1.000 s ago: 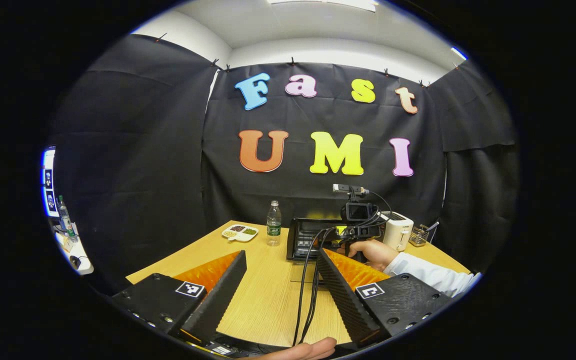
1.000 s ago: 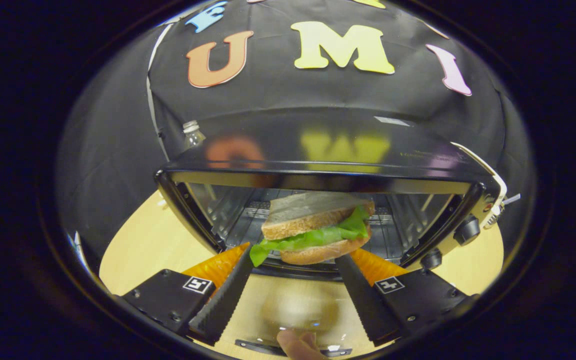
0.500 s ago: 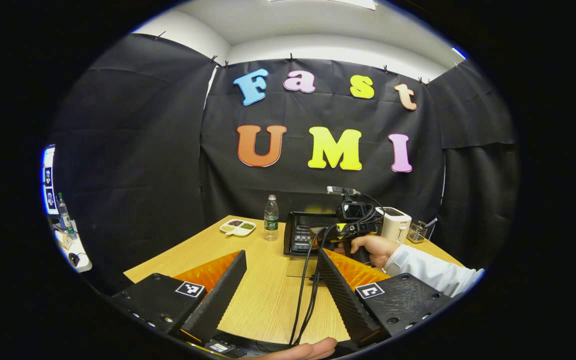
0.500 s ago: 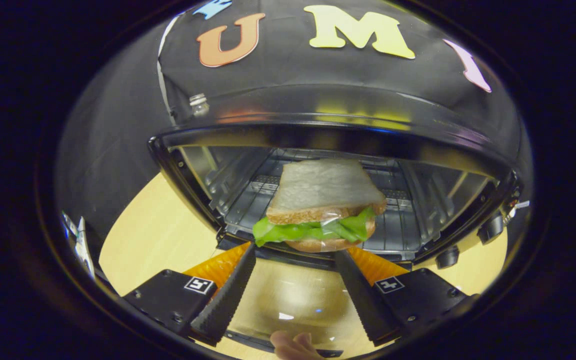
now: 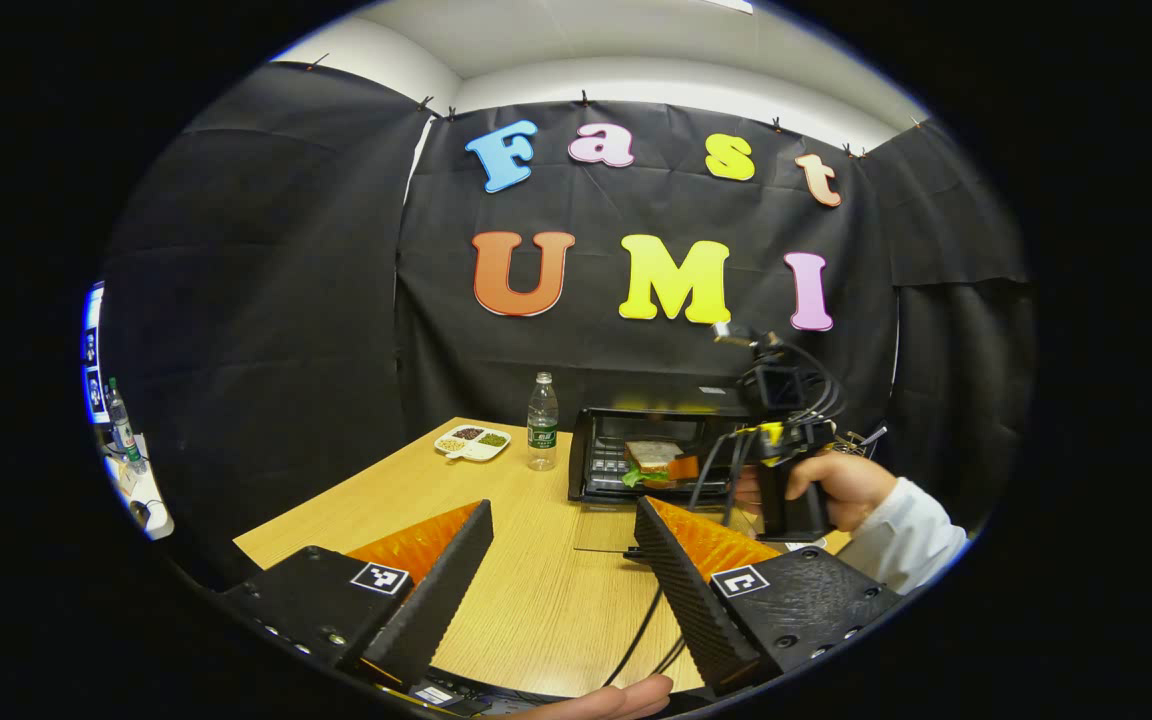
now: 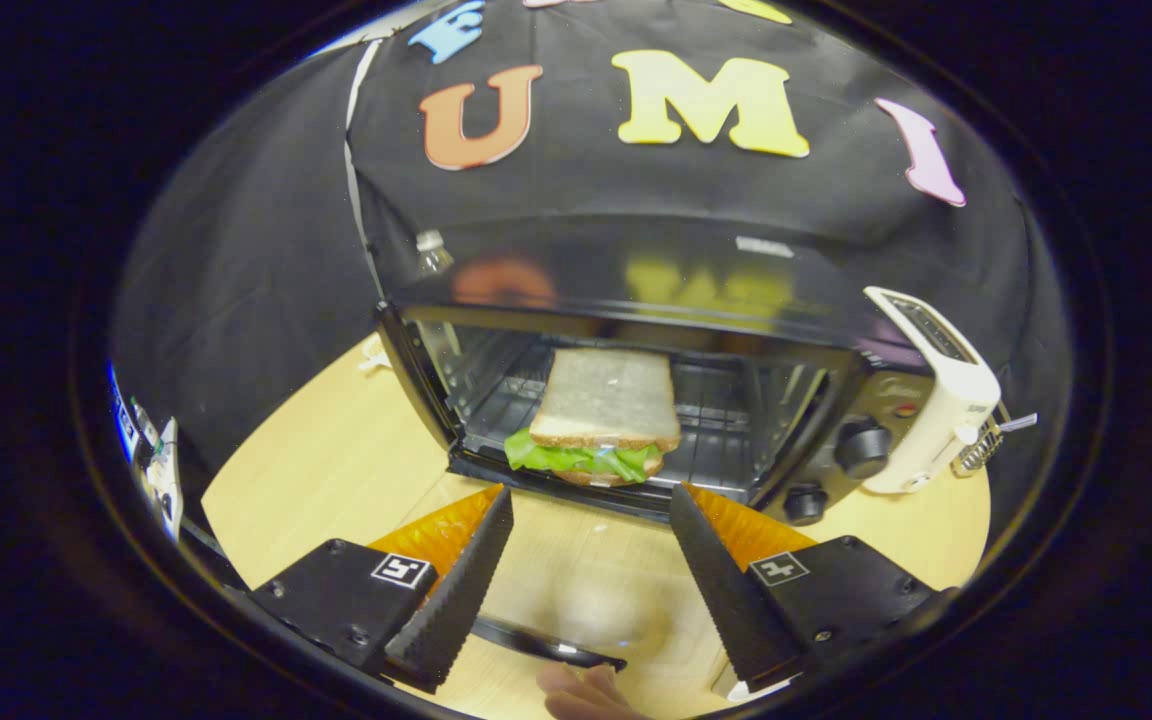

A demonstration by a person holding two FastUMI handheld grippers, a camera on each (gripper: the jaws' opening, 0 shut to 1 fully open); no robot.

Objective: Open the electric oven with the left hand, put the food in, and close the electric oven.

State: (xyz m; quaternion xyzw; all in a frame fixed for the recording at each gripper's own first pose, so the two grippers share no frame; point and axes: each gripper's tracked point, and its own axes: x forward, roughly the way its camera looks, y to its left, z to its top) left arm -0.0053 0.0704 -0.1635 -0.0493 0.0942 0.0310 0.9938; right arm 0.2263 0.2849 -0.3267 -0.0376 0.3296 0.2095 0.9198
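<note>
The black electric oven [image 6: 636, 270] stands with its glass door [image 6: 576, 600] folded down flat on the wooden table. A sandwich [image 6: 601, 412] of bread and lettuce lies on the rack just inside the opening. My right gripper [image 6: 591, 494] is open above the door, its tips a little short of the sandwich and not touching it. In the left gripper view the oven [image 5: 636, 450] is far off with the sandwich [image 5: 651, 456] inside. A hand holds the right gripper [image 5: 786, 470] before it. My left gripper [image 5: 561, 508] is open over the table, holding nothing.
A white toaster [image 6: 936, 400] stands right of the oven, beside its two knobs [image 6: 861, 448]. A water bottle [image 5: 541, 420] and a divided snack dish [image 5: 473, 441] sit left of the oven. Cables [image 5: 651, 620] trail across the table [image 5: 536, 600] near my left gripper.
The right gripper carried the sandwich into the oven, let it go on the rack and drew back and up. The left gripper stayed nearly still.
</note>
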